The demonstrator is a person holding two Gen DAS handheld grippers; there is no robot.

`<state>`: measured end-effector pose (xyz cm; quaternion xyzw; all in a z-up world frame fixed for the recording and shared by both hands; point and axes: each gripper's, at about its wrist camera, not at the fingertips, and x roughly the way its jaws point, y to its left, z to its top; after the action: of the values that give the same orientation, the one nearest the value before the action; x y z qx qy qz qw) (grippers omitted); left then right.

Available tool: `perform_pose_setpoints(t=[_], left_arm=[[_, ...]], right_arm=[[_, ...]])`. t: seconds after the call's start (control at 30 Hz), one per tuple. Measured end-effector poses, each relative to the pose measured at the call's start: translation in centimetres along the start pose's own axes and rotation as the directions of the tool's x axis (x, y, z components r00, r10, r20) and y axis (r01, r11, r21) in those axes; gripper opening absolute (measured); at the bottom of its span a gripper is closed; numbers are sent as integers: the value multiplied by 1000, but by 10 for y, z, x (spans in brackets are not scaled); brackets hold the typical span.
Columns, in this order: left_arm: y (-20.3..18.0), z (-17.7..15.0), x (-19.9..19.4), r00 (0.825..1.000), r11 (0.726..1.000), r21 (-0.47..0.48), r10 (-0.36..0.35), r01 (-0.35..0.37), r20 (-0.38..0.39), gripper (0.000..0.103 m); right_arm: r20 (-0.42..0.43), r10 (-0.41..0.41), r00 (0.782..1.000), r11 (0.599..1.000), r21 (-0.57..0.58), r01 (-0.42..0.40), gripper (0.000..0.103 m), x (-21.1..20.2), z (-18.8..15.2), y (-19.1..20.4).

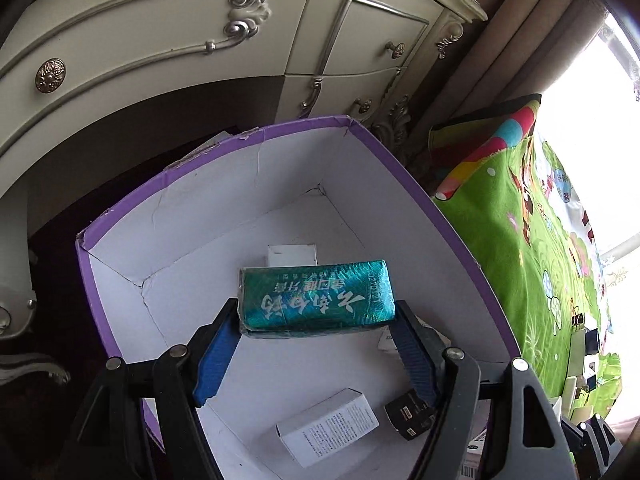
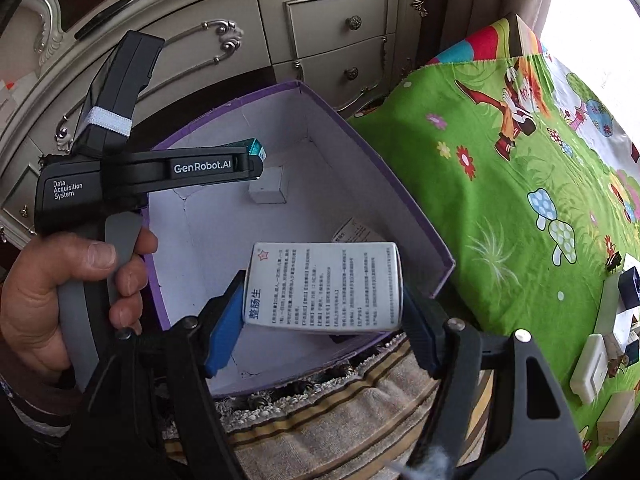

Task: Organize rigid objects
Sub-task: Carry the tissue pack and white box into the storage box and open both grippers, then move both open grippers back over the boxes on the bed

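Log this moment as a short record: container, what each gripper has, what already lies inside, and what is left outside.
container: purple box, white inside, open top
left gripper: shut on green carton, above the box
right gripper: shut on white printed box, above the near rim
inside: small white box, black box, white box at back
outside: several small boxes on green cartoon cloth

Cream carved wooden dresser [image 2: 280,36] along far side, silver scrollwork trim, round metal drawer knobs [image 2: 353,22]. Beige-brown pleated curtain [image 1: 516,40] just beside dresser. Bright overexposed window [image 1: 600,76] at right, daylight flooding in. Green cartoon-print cloth [image 2: 500,200] spread near window. Striped beige woven rug with fringe [image 2: 332,416] in foreground.
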<state>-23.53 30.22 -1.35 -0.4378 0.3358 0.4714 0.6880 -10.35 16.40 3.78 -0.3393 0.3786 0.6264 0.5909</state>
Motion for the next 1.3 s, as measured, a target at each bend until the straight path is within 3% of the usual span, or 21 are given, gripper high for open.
perform_pose_setpoints(t=[0.13, 0.2, 0.37, 0.57, 0.93, 1.3], left_arm=[[5, 0, 5, 1000, 1000, -19, 5, -5, -16, 75], [4, 0, 8, 1000, 1000, -20, 4, -4, -24, 80], [-7, -3, 12, 999, 1000, 8, 26, -25, -29, 87], [-14, -9, 3, 1000, 1000, 22, 7, -7, -22, 87], [-54, -12, -8, 997, 993, 93, -71, 70, 10, 87], [-122, -32, -7, 988, 968, 198, -153, 153, -17, 87]], right_arm=[[-29, 29, 999, 998, -54, -31, 77, 9, -3, 17], [-33, 33, 999, 997, -67, -35, 82, 10, -5, 19], [-9, 39, 999, 999, -31, -40, 92, 3, -8, 9], [17, 21, 1000, 1000, -2, -21, 93, -7, -9, -4], [99, -139, 985, 982, 143, 124, 93, -54, -32, -69], [99, -339, 935, 873, 404, 274, 95, -112, -92, -176]])
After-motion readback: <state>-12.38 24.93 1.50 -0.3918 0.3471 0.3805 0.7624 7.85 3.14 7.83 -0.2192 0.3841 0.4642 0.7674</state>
